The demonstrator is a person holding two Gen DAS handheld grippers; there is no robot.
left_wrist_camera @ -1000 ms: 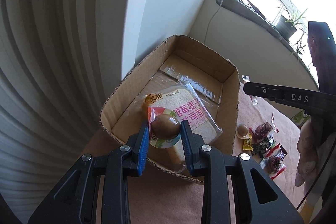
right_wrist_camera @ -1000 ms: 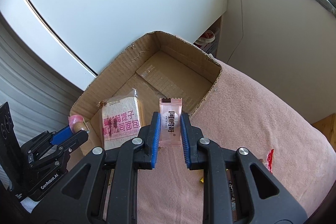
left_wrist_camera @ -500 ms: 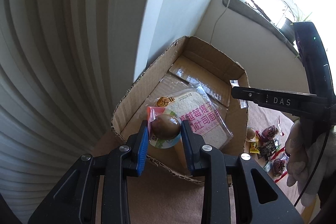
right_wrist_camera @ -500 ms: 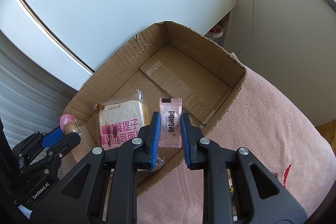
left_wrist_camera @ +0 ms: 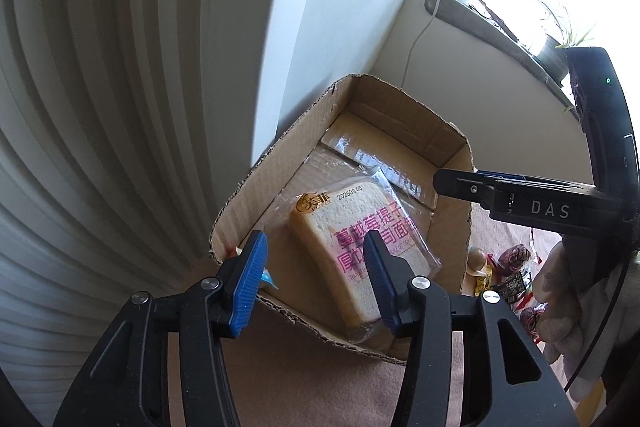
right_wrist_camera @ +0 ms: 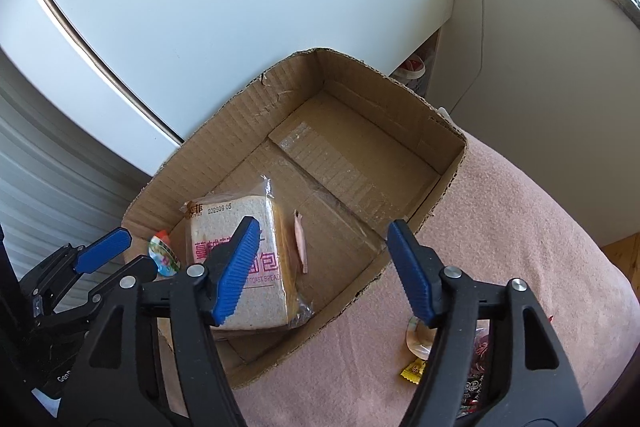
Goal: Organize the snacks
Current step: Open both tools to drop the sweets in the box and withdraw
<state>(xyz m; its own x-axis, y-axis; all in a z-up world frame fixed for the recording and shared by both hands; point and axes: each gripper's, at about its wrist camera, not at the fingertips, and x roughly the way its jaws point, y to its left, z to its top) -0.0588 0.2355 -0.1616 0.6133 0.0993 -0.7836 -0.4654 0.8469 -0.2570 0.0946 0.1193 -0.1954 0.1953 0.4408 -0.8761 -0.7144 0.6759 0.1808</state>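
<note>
Both tools spread wide, empty, above the cardboard box (right_wrist_camera: 248, 107): left tool (left_wrist_camera: 314, 277), right tool (right_wrist_camera: 324, 271). Bread pack (right_wrist_camera: 240, 263) lies flat inside, pink sachet (right_wrist_camera: 300, 247) beside it, jelly cup (right_wrist_camera: 164, 257) in the corner. Loose snacks (right_wrist_camera: 416, 373) wait on the pink bed.

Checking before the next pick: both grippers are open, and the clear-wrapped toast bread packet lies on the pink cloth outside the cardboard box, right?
Not quite. The clear-wrapped toast bread packet lies inside the brown cardboard box, not on the pink cloth, as the right wrist view shows. Left gripper and right gripper are indeed open.
</note>
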